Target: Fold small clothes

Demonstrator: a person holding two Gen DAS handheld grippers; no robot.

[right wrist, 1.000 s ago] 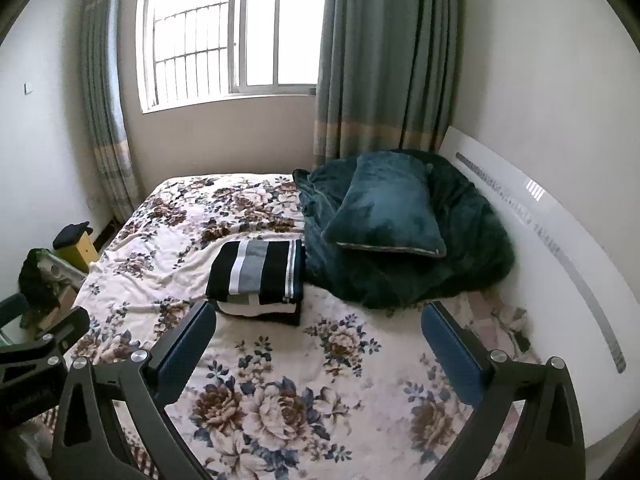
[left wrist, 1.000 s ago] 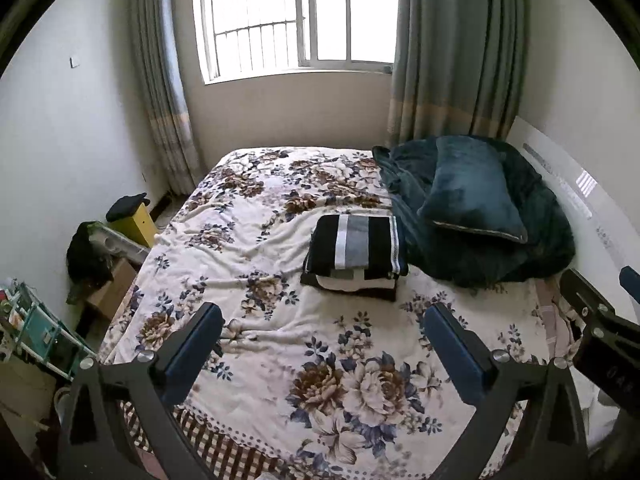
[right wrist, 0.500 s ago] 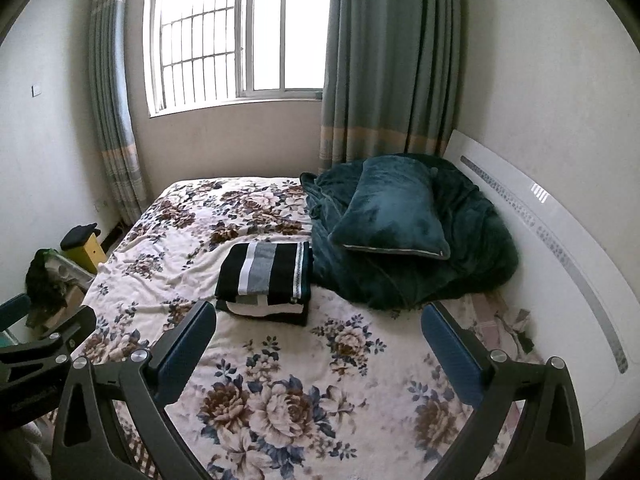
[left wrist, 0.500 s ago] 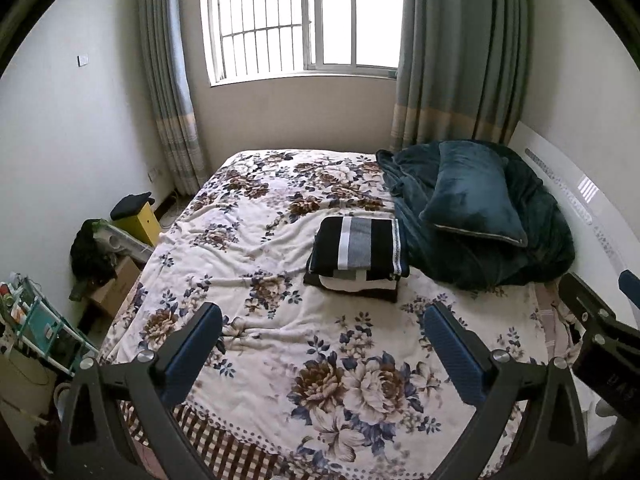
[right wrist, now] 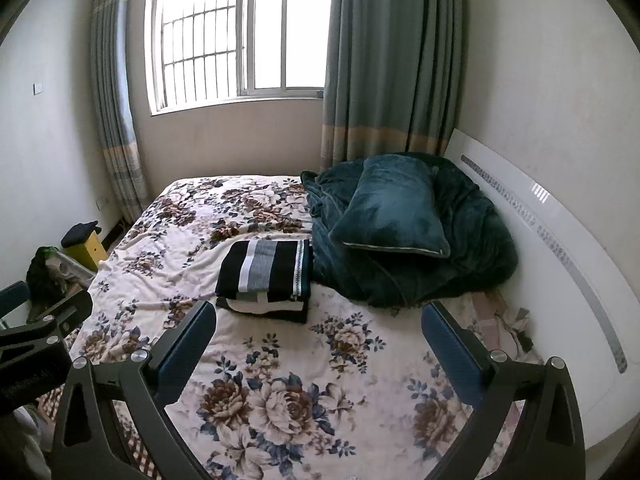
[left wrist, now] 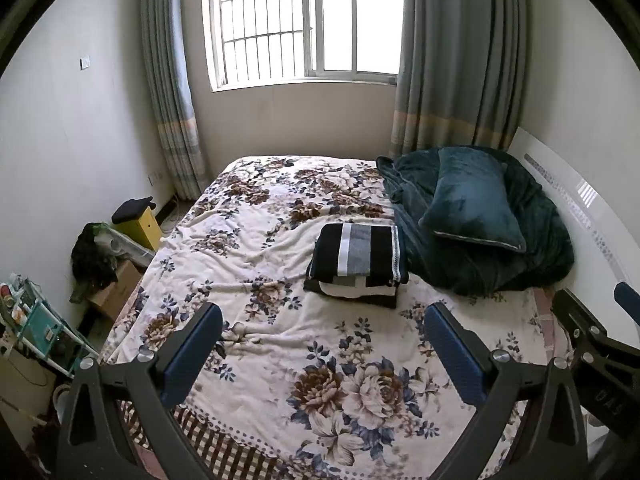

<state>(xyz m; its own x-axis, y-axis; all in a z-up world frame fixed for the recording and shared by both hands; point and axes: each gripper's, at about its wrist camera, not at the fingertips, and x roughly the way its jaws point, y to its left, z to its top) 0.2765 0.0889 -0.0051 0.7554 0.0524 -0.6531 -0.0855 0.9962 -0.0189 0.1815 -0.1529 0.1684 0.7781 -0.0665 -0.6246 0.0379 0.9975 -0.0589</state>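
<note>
A folded stack of black, white and grey striped clothes (left wrist: pixel 358 262) lies on the flowered bed cover (left wrist: pixel 280 344), next to the dark green blanket; it also shows in the right wrist view (right wrist: pixel 266 274). My left gripper (left wrist: pixel 322 354) is open and empty, held above the near part of the bed, well short of the stack. My right gripper (right wrist: pixel 318 350) is open and empty too, level with the left one. Each gripper shows at the edge of the other's view.
A dark green blanket with a pillow (left wrist: pixel 474 204) is heaped at the bed's right, against a white headboard (right wrist: pixel 560 240). A yellow stool (left wrist: pixel 140 220), a cardboard box (left wrist: pixel 116 290) and a shelf cart (left wrist: pixel 36 324) stand left of the bed. A window (left wrist: pixel 304 20) with curtains is beyond.
Both grippers have tilted upward and drawn back a little, so more of the window and wall shows. The folded stack has not moved. Both stay open.
</note>
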